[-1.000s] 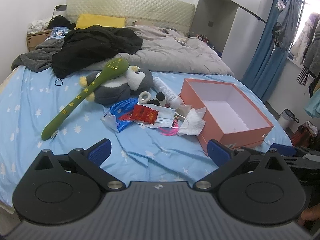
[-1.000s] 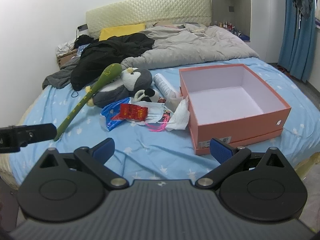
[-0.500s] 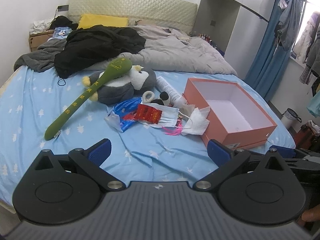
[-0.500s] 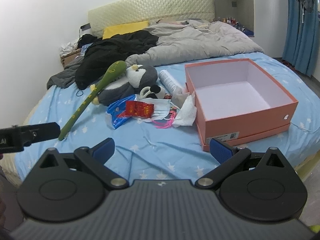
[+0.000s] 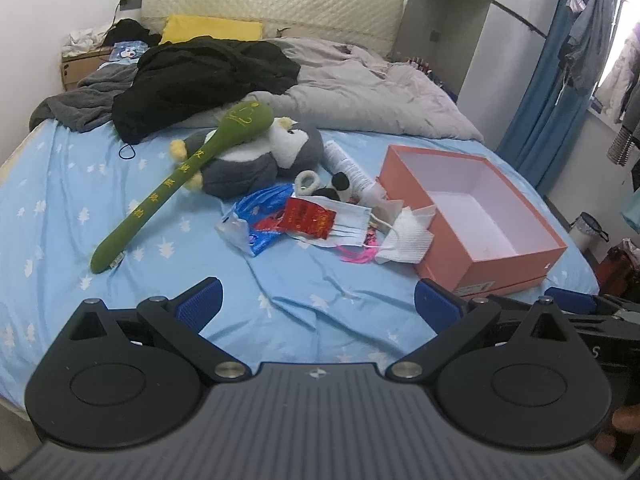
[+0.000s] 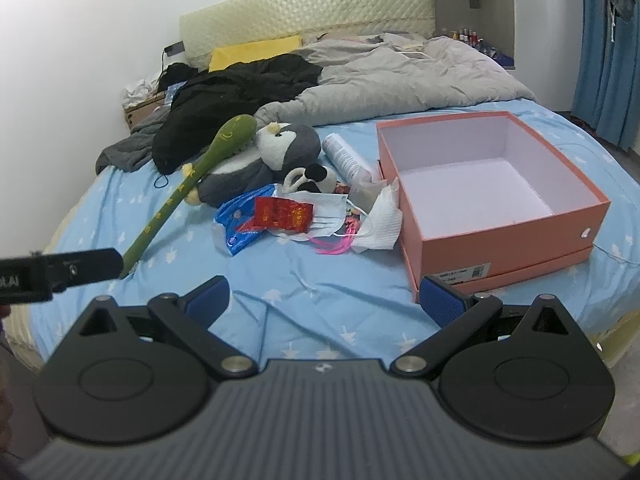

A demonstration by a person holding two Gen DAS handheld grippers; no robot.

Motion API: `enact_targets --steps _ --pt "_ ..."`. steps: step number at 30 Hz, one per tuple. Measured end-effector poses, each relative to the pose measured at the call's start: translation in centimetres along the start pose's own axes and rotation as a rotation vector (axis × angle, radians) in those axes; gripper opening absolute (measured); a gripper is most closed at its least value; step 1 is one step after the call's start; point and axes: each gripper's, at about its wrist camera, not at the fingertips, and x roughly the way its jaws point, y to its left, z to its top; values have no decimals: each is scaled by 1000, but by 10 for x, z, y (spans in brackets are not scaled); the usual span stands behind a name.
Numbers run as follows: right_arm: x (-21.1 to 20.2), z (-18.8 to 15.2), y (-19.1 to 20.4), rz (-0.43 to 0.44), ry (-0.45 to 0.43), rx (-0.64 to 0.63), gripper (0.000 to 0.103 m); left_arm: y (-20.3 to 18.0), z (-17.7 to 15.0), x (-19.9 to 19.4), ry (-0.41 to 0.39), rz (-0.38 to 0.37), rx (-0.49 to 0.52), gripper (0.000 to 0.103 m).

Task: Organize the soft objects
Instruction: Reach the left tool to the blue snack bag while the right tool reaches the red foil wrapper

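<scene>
Beside box (image 6: 496,236), toys (plush) (image 6: 260,160).

The bed (image 5: 60,200) (blue star-print sheet) carries a pink box (image 5: 440,248) right, grey penguin plush (image 5: 248,164) centre, grey duvet (image 5: 360,92) far.

On the bed lay one open salmon-pink cardboard box (image 6: 492,240), one grey-and-white plush penguin (image 6: 260,160), one long green plush club (image 6: 192,176), one white face mask (image 6: 328,212), one red foil packet (image 6: 282,214), one blue plastic bag (image 6: 240,224) and one white cylindrical bottle (image 6: 346,158).
</scene>
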Motion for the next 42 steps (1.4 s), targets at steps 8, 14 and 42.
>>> enact_targets --steps 8,14,42 --pt "23 1 -2 30 19 -3 103 15 12 33 42 -7 -20 103" --pt "45 6 -1 28 46 6 103 27 24 57 20 44 -41 103" --pt "202 40 50 114 88 -236 95 122 62 230 109 76 -69 99"
